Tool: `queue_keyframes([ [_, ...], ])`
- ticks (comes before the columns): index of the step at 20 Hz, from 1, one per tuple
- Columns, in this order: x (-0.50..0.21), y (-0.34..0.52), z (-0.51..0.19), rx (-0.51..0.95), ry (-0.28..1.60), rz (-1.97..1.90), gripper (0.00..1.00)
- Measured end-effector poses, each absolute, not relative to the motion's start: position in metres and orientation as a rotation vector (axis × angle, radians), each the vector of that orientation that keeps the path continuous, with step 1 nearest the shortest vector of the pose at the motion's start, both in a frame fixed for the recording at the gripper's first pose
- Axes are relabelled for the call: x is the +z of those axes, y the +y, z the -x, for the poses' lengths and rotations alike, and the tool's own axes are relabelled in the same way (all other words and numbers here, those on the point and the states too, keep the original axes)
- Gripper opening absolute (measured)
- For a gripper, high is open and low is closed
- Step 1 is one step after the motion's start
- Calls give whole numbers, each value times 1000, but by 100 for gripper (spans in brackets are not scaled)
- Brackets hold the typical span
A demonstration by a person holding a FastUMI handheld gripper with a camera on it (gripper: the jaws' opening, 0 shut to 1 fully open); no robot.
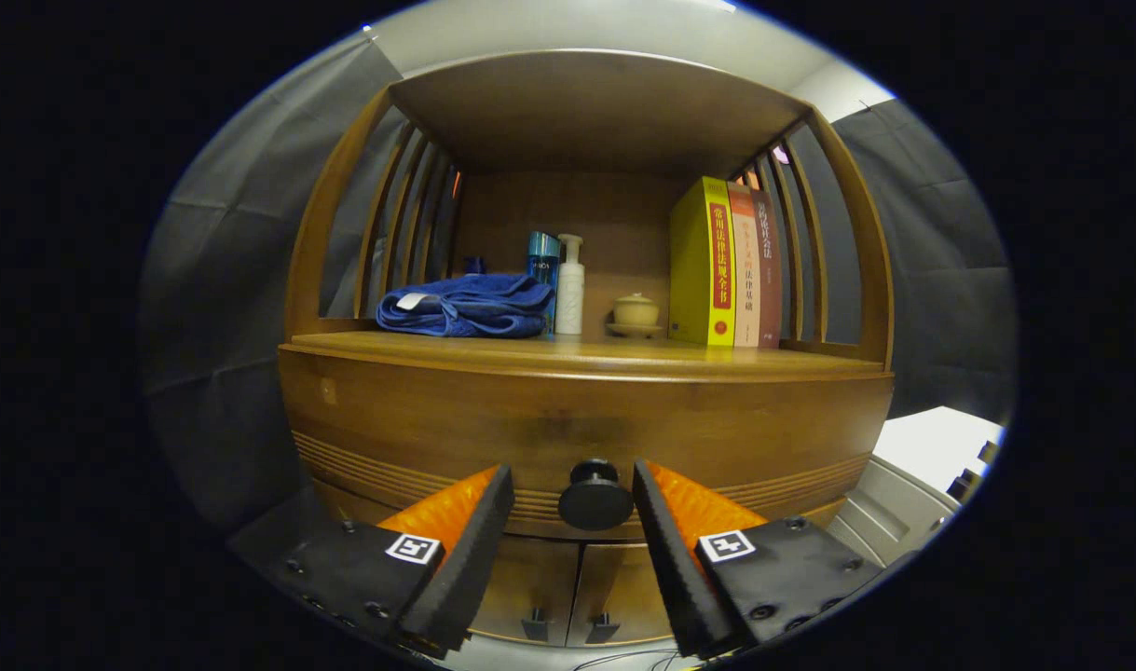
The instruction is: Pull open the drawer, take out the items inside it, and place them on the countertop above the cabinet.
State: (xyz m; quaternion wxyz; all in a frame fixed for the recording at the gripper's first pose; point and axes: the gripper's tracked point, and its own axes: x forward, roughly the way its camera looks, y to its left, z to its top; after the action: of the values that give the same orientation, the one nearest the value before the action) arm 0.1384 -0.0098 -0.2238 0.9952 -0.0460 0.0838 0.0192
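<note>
Gripper [572, 499] spread wide, fingers apart on either side of the round dark knob [595, 496], neither finger pressing on it. Lined up this way so that a simple squeeze would catch the knob square between the pads, by the look of it. Knob set at the middle of the curved drawer front [437, 419], drawer closed flush with the cabinet, so nothing of its contents visible. First step of the task, then: grip not yet made, pull not yet begun.

Just above the drawer, the wooden countertop [586, 354], meant to receive whatever comes out. Far side of it crowded: folded blue towel [465, 306] at the left, a teal bottle [542, 261] and a white pump bottle [569, 298] beside it, a small lidded ceramic cup [636, 312] toward the middle, three upright books [726, 266] leaning against the right-hand slats. Near edge of the countertop bare along its length, probably the handiest strip for setting items down without knocking the bottles.

Below the drawer, two small cabinet doors [568, 582] with dark handles, no part of this job. Centred hold likely to matter, since an off-centre grip on a round knob could slip during the pull.
</note>
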Motion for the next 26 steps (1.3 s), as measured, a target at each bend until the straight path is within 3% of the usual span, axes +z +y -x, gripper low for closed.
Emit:
queue_keyframes([
  [13,-241,-21,-155,23,261,-25,43],
  [26,-234,-21,-72,15,287,-83,43],
])
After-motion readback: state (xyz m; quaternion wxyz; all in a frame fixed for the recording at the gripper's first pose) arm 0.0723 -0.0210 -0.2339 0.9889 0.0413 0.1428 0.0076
